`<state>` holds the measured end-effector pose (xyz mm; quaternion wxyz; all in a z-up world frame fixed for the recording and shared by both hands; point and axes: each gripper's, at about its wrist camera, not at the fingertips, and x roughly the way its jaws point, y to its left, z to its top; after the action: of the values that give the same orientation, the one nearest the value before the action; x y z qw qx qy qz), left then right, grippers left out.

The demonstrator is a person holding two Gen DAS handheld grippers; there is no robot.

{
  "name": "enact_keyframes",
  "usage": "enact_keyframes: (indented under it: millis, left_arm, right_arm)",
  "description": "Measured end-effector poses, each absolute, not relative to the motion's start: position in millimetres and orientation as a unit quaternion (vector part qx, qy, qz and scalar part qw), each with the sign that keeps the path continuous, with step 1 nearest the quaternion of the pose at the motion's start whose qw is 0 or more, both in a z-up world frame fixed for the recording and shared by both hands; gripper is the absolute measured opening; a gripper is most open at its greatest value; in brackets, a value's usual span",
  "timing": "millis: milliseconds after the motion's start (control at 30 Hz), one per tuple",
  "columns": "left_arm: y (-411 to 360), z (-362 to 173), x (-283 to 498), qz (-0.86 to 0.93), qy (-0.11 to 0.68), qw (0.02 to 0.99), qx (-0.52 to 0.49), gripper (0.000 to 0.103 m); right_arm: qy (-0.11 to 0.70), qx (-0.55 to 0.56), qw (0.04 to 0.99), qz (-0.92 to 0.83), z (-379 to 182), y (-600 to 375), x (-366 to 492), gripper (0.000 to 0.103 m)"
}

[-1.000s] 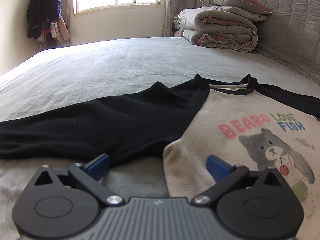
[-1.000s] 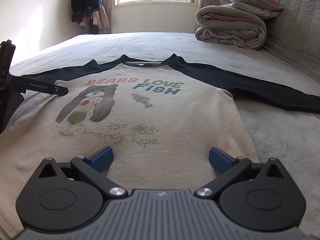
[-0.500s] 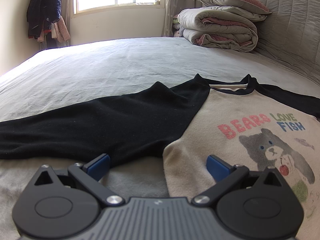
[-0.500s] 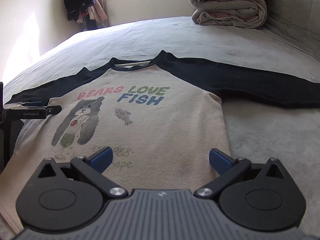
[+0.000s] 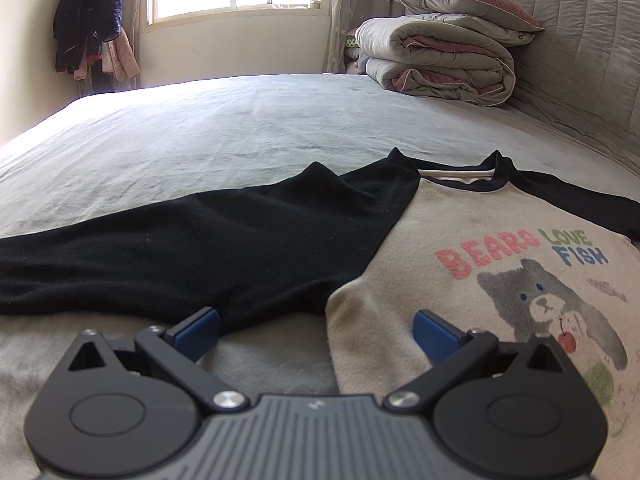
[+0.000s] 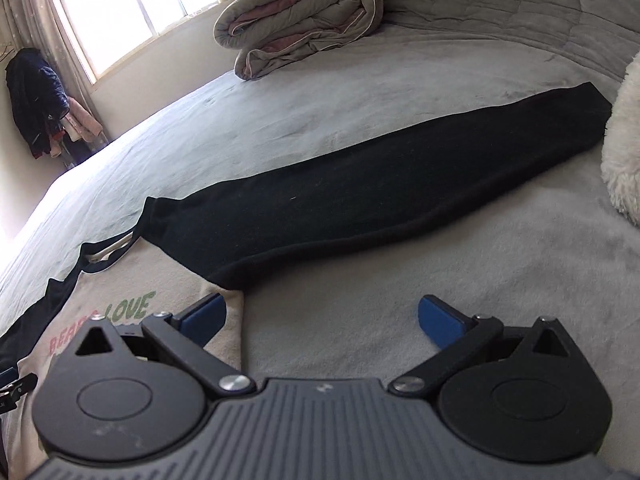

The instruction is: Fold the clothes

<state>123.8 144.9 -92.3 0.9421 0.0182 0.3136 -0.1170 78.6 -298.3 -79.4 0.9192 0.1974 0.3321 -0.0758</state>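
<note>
A cream shirt (image 5: 460, 240) with black raglan sleeves and a bear print lies flat, front up, on the grey bed. In the left wrist view my left gripper (image 5: 316, 330) is open, low over the shirt's side edge below the armpit of the black sleeve (image 5: 180, 248). My right gripper (image 6: 322, 322) is open too, tilted, just above the sheet beside the shirt's other side edge (image 6: 230, 320). The other black sleeve (image 6: 380, 204) stretches out straight ahead of it to the right. Neither gripper holds cloth.
A folded duvet (image 5: 436, 64) with a pillow on top sits at the bed's far right by the padded headboard (image 5: 580, 60). Coats (image 5: 88, 28) hang in the far left corner. A white fluffy thing (image 6: 624, 152) is at the right edge. Grey sheet (image 5: 220, 128) spreads beyond the shirt.
The right gripper has swung to the right and tilted, from over the shirt's front to its right side edge facing the sleeve. The left gripper has stayed still.
</note>
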Motion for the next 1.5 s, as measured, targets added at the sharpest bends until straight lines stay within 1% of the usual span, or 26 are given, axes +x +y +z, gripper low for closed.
enact_keyframes:
  millis: [133, 300, 533, 733, 967, 1267, 1467, 1500]
  left_arm:
    - [144, -92, 124, -0.116, 0.313, 0.942, 0.021, 0.103]
    - [141, -92, 123, -0.113, 0.313, 0.942, 0.030, 0.103]
    - [140, -92, 123, -0.112, 0.313, 0.942, 0.034, 0.103]
    - [141, -92, 124, -0.112, 0.315, 0.942, 0.032, 0.103]
    - [122, -78, 119, -0.078, 0.313, 0.943, 0.081, 0.103]
    - [101, -58, 111, -0.078, 0.309, 0.945, 0.078, 0.103]
    - [97, -51, 113, -0.099, 0.345, 0.933, 0.037, 0.103]
    - [96, -49, 111, -0.107, 0.346, 0.932, 0.032, 0.103]
  right_arm:
    - [0.344, 0.171, 0.920, -0.079, -77, -296, 88, 0.103]
    - [0.343, 0.208, 0.912, -0.084, -80, -308, 91, 0.103]
    - [0.357, 0.218, 0.904, -0.087, -77, -317, 94, 0.103]
    - [0.338, 0.324, 0.879, -0.091, -78, -345, 88, 0.103]
    - [0.307, 0.423, 0.845, -0.112, -73, -377, 71, 0.103]
    - [0.266, 0.489, 0.819, -0.143, -73, -411, 51, 0.103]
    - [0.239, 0.501, 0.817, -0.154, -72, -420, 41, 0.103]
    - [0.235, 0.503, 0.816, -0.160, -73, -422, 39, 0.102]
